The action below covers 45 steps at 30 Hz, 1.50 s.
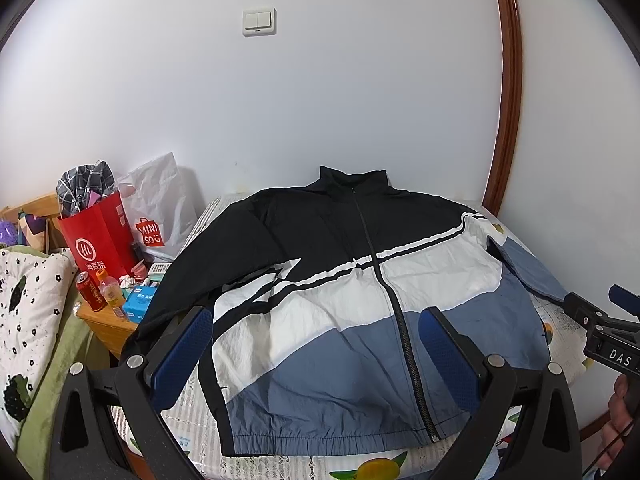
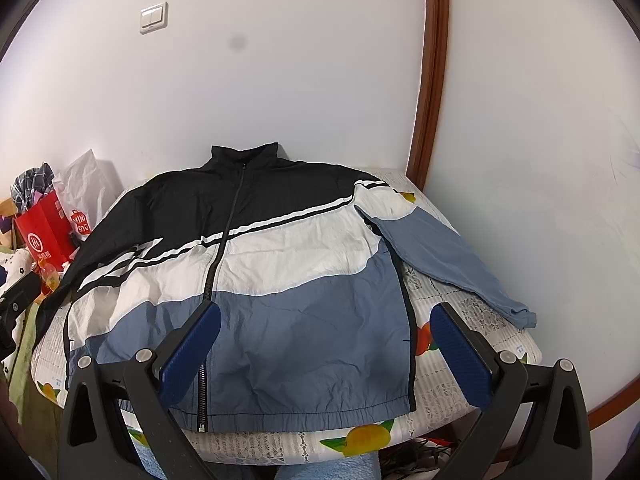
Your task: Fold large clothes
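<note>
A black, white and blue zip jacket (image 1: 340, 292) lies flat, front up and zipped, on a fruit-print bed sheet (image 1: 280, 464); it also shows in the right wrist view (image 2: 260, 264). Its right sleeve (image 2: 448, 264) lies stretched out toward the bed's right edge. Its left sleeve (image 1: 176, 280) runs down the bed's left edge. My left gripper (image 1: 316, 344) is open and empty, held above the jacket's hem. My right gripper (image 2: 326, 340) is open and empty over the blue lower part; it shows at the right edge of the left wrist view (image 1: 600, 320).
A wooden nightstand (image 1: 104, 324) at the left carries a red paper bag (image 1: 100, 240), a white Miniso bag (image 1: 156, 208), a red can (image 1: 91, 290) and a small bottle (image 1: 110, 290). A floral quilt (image 1: 28, 304) lies left. The white wall (image 1: 320, 100) is behind the bed.
</note>
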{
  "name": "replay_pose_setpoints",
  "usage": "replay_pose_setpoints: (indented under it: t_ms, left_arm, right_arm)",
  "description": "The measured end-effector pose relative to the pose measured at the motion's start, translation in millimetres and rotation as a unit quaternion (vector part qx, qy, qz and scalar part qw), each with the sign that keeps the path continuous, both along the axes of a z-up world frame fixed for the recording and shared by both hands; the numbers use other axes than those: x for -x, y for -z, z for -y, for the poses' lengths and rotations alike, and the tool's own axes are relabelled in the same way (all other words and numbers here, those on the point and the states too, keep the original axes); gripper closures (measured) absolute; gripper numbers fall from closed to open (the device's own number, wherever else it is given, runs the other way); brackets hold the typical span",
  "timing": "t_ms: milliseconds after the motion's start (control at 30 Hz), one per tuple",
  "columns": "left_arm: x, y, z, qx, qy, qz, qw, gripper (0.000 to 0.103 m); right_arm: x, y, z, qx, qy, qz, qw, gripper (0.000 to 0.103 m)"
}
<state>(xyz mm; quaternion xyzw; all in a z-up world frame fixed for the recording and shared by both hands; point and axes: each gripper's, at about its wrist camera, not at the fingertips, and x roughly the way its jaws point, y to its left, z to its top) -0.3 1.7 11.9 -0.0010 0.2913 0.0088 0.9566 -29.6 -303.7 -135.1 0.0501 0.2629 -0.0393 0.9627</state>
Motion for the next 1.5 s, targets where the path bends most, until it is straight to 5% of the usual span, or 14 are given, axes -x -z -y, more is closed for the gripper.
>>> replay_pose_setpoints:
  t_ms: [1500]
  left_arm:
    - [-0.3,-10.1,-5.6,0.002,-0.001,0.010,0.9999,0.000]
  right_arm:
    - [2.3,-2.0,1.4,-0.002,0.000,0.003,1.000,0.000]
